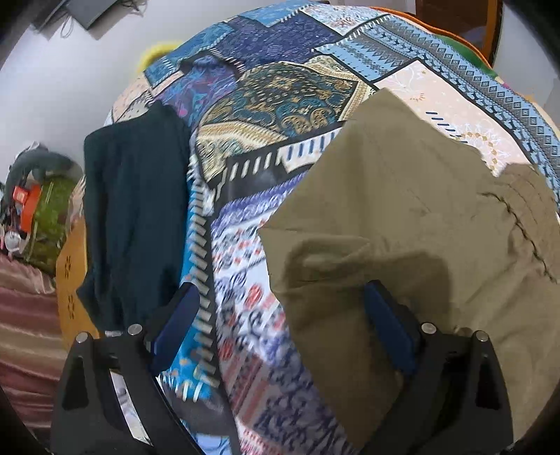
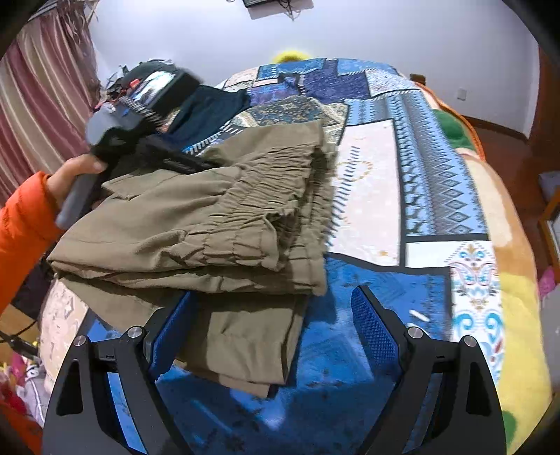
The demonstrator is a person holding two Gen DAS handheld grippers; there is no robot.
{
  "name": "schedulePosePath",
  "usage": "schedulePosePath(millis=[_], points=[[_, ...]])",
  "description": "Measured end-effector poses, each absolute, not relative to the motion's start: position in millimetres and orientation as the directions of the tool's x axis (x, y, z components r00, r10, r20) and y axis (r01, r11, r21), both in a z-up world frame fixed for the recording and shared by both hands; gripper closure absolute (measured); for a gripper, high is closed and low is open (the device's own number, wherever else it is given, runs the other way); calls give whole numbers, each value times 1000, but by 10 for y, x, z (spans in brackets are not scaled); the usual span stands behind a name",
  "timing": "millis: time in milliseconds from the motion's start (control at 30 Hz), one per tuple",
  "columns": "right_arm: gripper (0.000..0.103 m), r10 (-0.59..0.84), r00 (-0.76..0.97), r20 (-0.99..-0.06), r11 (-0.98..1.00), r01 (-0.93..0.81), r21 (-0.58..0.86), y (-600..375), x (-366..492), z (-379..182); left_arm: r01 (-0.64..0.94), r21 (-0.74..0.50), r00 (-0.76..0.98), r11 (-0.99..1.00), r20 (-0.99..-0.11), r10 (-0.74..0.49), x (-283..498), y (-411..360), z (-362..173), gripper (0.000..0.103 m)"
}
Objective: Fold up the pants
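the olive pants (image 2: 210, 224) lie folded in a thick stack on the patchwork bedspread (image 2: 437, 196), the gathered elastic waistband facing about 3 o'clock in the right wrist view and a lower layer of cloth sticking out toward 6 o'clock; in the left wrist view the pants (image 1: 420, 217) fill the 3 to 5 o'clock part of the frame, their edge running toward 12. the right gripper (image 2: 273, 329) stands wide open at 6 o'clock of its own view, blue pads well apart, holding nothing; its left finger (image 2: 171, 336) is just beside or under the lower edge of the stack, the right finger over bare blue spread. the left gripper (image 1: 280, 325) also stands wide open and grips nothing; its right finger (image 1: 388, 325) is over the pants, whether touching i cannot tell, and its left finger (image 1: 175, 325) is over the spread next to a dark garment (image 1: 133, 217) that lies at 9 o'clock. from the right wrist view the left gripper (image 2: 164, 154) shows at 10 o'clock, angled down onto the far side of the stack, held by a hand (image 2: 70, 175) in an orange sleeve (image 2: 21, 238). the dark garment (image 2: 206, 112) sits behind it at 11 o'clock. striped curtains (image 2: 38, 105) hang at 9 to 10 o'clock, and a pale wall (image 2: 350, 31) is at 12
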State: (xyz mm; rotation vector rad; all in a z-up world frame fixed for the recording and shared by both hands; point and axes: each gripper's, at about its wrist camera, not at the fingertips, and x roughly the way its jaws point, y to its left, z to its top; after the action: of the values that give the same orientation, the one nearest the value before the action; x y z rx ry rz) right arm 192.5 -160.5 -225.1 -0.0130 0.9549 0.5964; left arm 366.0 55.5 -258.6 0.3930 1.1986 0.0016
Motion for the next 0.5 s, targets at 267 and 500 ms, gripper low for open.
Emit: schedulePosePath(millis=[267, 500], points=[[16, 450, 495, -743, 868, -437, 235, -1869, 1850, -2038, 118, 219, 367, 969, -916, 162, 3143, 853, -2396, 7], [16, 493, 525, -693, 854, -444, 271, -1894, 1777, -1790, 78, 149, 396, 986, -912, 106, 2630, 919, -2248, 7]])
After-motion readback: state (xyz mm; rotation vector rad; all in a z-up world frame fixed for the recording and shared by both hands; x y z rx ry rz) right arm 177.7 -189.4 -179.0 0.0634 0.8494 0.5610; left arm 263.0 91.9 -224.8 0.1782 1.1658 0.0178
